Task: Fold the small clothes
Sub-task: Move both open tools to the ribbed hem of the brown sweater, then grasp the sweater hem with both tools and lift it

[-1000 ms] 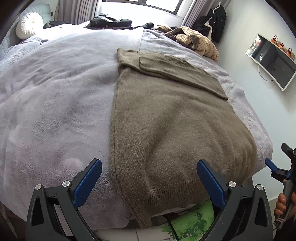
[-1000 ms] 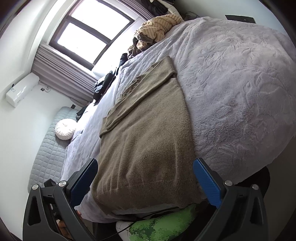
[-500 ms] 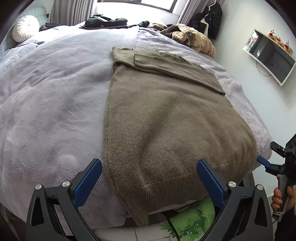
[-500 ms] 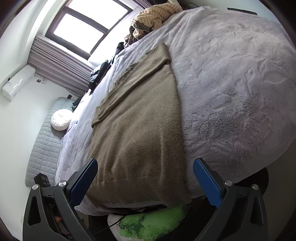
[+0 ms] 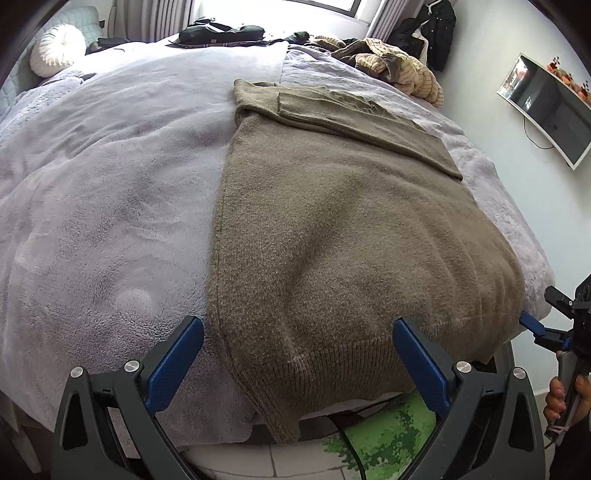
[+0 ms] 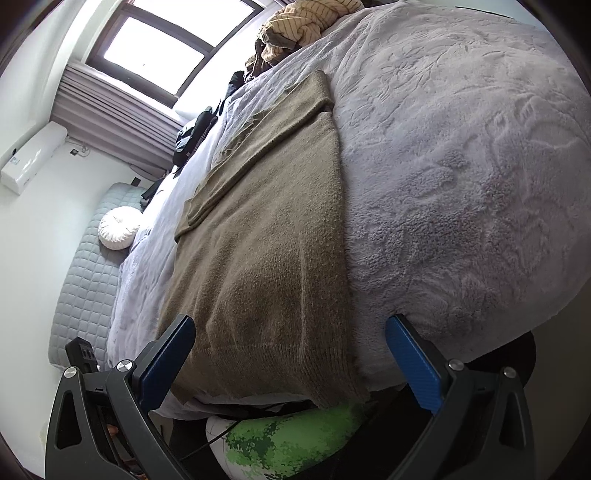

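Observation:
A brown knit sweater (image 5: 332, 229) lies flat on the lilac bed cover (image 5: 110, 192), sleeves folded across its far end, ribbed hem hanging over the near bed edge. It also shows in the right wrist view (image 6: 266, 258). My left gripper (image 5: 295, 362) is open and empty, its blue pads straddling the hem's left part without touching. My right gripper (image 6: 291, 362) is open and empty, just short of the hem's right corner. The right gripper also shows at the right edge of the left wrist view (image 5: 554, 328).
A pile of striped and tan clothes (image 5: 399, 70) and dark garments (image 5: 221, 33) lie at the bed's far end. A white round cushion (image 5: 55, 48) sits at the far left. A green patterned mat (image 5: 384, 432) lies on the floor below the bed edge. A monitor (image 5: 546, 107) hangs on the right wall.
Both grippers have moved forward and closer to the sweater's hem at the bed edge. Both stay open. The sweater has not moved.

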`<state>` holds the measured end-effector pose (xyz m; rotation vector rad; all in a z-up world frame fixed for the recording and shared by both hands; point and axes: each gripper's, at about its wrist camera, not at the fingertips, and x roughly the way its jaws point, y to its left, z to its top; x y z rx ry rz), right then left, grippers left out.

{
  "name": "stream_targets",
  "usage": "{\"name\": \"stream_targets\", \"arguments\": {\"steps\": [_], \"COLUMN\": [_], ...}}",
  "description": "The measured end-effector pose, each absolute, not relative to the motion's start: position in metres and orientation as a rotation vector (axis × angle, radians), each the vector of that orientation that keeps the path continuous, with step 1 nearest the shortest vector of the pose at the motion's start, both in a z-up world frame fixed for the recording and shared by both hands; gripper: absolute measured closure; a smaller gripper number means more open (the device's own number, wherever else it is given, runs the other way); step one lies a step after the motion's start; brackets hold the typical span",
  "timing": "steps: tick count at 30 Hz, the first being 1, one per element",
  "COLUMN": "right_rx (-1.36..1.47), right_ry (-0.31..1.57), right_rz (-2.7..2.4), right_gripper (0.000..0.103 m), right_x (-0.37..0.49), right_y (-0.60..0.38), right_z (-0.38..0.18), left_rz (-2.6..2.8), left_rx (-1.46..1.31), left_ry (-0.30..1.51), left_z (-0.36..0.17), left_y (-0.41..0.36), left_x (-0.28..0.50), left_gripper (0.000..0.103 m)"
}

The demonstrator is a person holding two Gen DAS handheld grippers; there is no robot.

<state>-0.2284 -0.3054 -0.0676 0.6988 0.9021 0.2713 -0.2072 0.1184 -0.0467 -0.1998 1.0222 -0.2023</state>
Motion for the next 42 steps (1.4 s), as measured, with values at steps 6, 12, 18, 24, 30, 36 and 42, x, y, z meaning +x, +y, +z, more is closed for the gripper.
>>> {"name": "stream_targets", "arguments": {"steps": [6, 12, 18, 24, 30, 36, 42], "right_rx": [0.7, 0.687, 0.693, 0.713, 0.747, 0.801, 0.868], "right_ry": [0.903, 0.904, 0.915, 0.948, 0.963, 0.926, 0.944], "right_rz": [0.273, 0.292, 0.365, 0.417, 0.433, 0.614, 0.651], "right_gripper": [0.0, 0.0, 0.0, 0.0, 0.0, 0.0, 0.0], "right_x": [-0.23, -0.233, -0.235, -0.234, -0.23, -0.228, -0.225], "right_y": [-0.304, -0.302, -0.302, -0.299, -0.297, -0.284, -0.29], "right_z": [-0.068, -0.067, -0.075, -0.091, -0.102, -0.101, -0.116], "left_rz": [-0.202, -0.281, -0.406, -0.448, -0.459, -0.55, -0.571], "left_rx": [-0.196, -0.214, -0.299, -0.357, -0.373, -0.416, -0.455], "left_ry": [1.029, 1.024, 1.05, 1.094, 1.093, 1.072, 1.138], "left_z": [-0.048, -0.047, -0.055, -0.069, -0.07, -0.068, -0.091], "left_y": [0.117, 0.119, 0.133, 0.13, 0.126, 0.119, 0.107], "left_x": [-0.208, -0.214, -0.217, -0.217, -0.218, -0.223, -0.22], "left_gripper": [0.001, 0.001, 0.001, 0.001, 0.001, 0.001, 0.001]}}
